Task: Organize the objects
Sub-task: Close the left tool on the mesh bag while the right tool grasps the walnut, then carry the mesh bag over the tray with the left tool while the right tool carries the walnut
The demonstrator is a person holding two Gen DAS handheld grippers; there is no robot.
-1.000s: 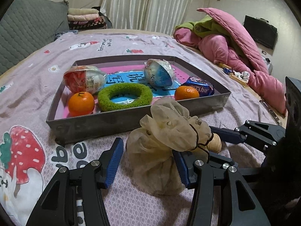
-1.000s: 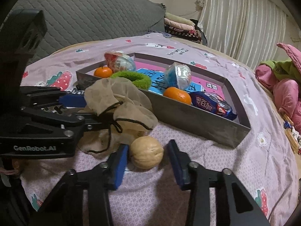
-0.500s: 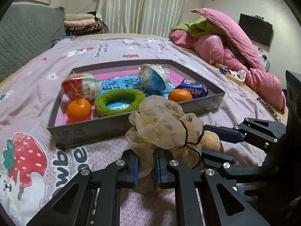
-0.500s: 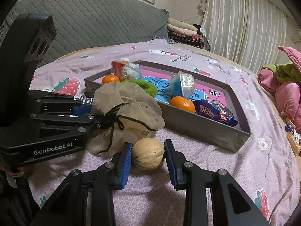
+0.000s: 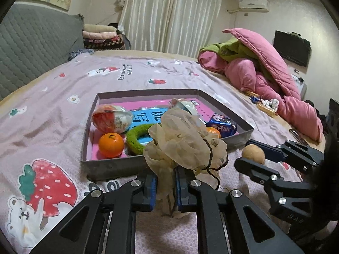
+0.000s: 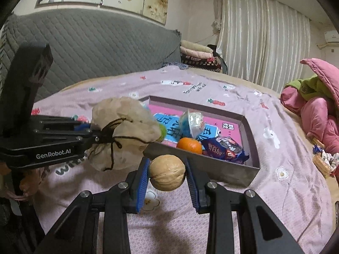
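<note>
Walnut [image 6: 167, 172] clamped between the blue pads of the right gripper [image 6: 167, 175], clear of the bedsheet [image 6: 286, 201], just in front of the near wall of the grey tray [image 6: 201, 164].
Same walnut [image 5: 253, 154] visible from the left wrist view, gripped at the tips of the right gripper [image 5: 252, 158].
Beige mesh drawstring pouch [image 5: 184, 146] pinched by its lower fabric between the closed pads of the left gripper [image 5: 166, 187]; bulk of the pouch bunched above the jaws, black cord looped around its neck.
Pouch [image 6: 125, 131] also seen from the right wrist view, held at the tip of the left gripper [image 6: 93, 133], off the bed, just beside the walnut and not touching it.
Tray [image 5: 110, 169] resting on the bedsheet [image 5: 53, 110]; contents:
- two oranges [image 5: 111, 145] [image 6: 189, 145];
- green ring [image 5: 135, 139];
- red-and-clear capsule [image 5: 111, 120];
- blue-and-clear capsule [image 6: 191, 122];
- blue snack packet [image 6: 224, 148].

Pink quilt [image 5: 271, 78] heaped at the far right of the bed.
</note>
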